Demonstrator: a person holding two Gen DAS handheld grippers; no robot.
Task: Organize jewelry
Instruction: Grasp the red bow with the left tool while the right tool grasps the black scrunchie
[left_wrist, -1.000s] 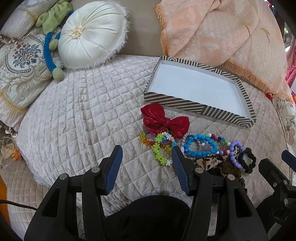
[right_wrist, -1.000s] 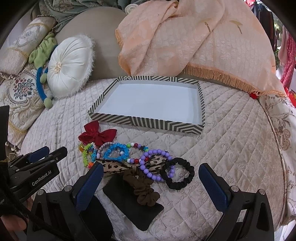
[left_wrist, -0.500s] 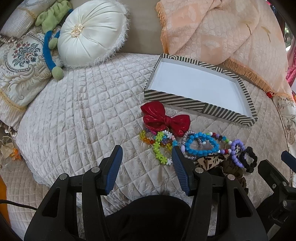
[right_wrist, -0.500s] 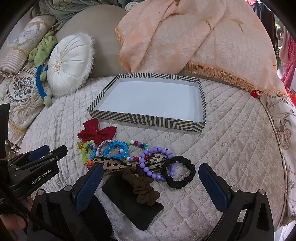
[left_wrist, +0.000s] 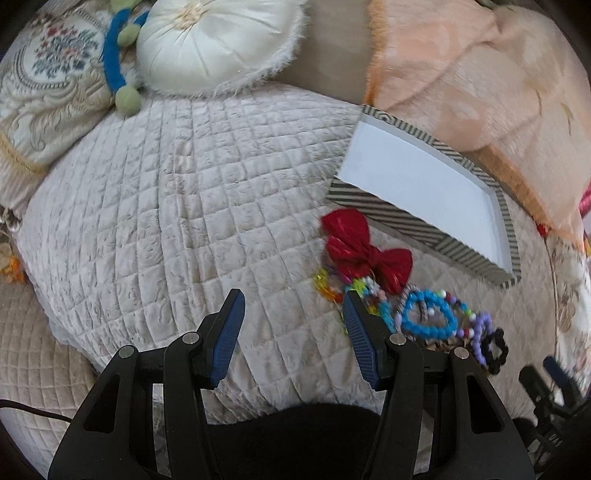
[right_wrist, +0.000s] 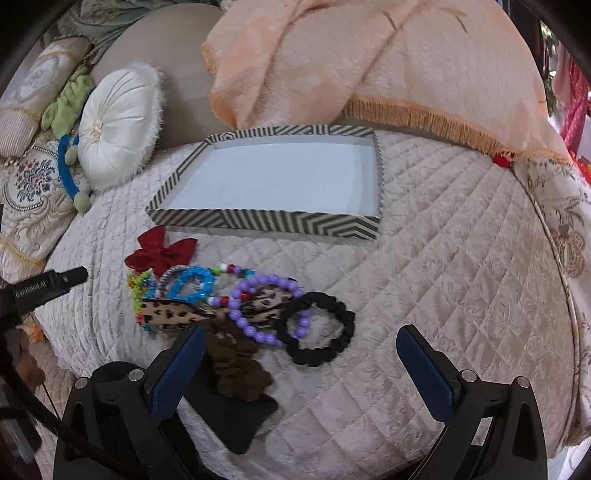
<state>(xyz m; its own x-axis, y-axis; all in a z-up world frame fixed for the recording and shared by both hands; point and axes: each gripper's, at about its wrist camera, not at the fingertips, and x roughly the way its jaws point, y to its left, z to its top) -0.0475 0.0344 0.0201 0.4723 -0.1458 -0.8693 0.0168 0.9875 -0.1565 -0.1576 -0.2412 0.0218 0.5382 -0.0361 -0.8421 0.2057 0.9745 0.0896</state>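
Soft, even daylight, moderately bright; shadows faint. Strong fisheye bending with dark corner vignette in both views. Left wrist view shows motion blur on the striped tray (left_wrist: 413, 221) and beads. Right wrist view sharper; no glare.

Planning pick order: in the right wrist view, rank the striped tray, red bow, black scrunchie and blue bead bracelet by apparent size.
1. striped tray, by far largest.
2. black scrunchie and red bow: similar; the scrunchie lies nearer the camera, so unsure.
3. blue bead bracelet, smallest.
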